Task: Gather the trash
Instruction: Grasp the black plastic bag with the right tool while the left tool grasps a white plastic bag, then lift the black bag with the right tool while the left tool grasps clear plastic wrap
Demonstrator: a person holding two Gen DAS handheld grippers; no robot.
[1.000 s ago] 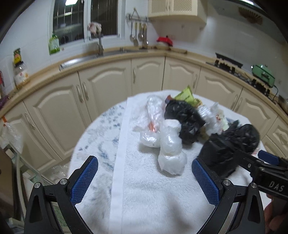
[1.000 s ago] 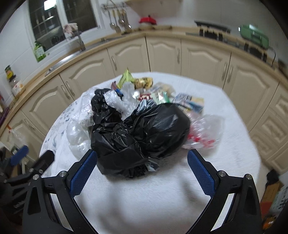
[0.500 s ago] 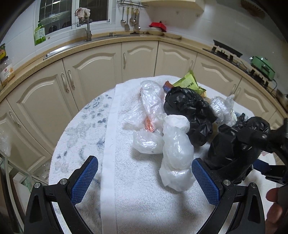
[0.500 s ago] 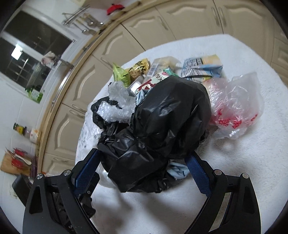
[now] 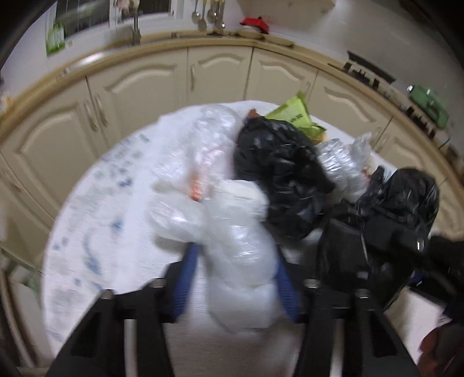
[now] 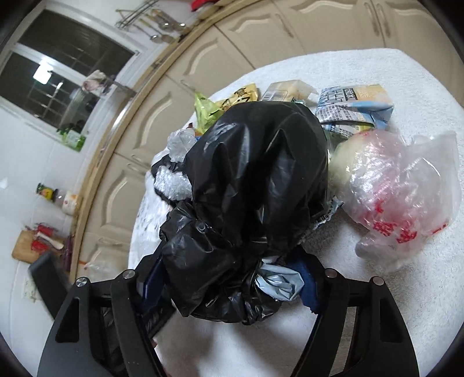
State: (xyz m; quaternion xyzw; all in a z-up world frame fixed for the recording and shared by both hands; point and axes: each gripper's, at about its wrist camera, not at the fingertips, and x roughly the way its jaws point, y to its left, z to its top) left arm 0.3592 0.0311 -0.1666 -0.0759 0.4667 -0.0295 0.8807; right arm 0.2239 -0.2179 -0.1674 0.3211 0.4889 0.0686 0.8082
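This is a home kitchen. Cream cabinet doors (image 5: 220, 72) run under a long curved worktop (image 5: 162, 46) with a sink tap (image 5: 135, 32). Ladles and spoons (image 6: 156, 27) hang on the wall beside a dark window (image 6: 58, 78), and a gas stove (image 5: 368, 72) stands at the right.

Both grippers point steeply downward. The left gripper (image 5: 235, 278) has just been closing its jaws, something pinched between them; the right gripper (image 6: 232, 278) likewise.
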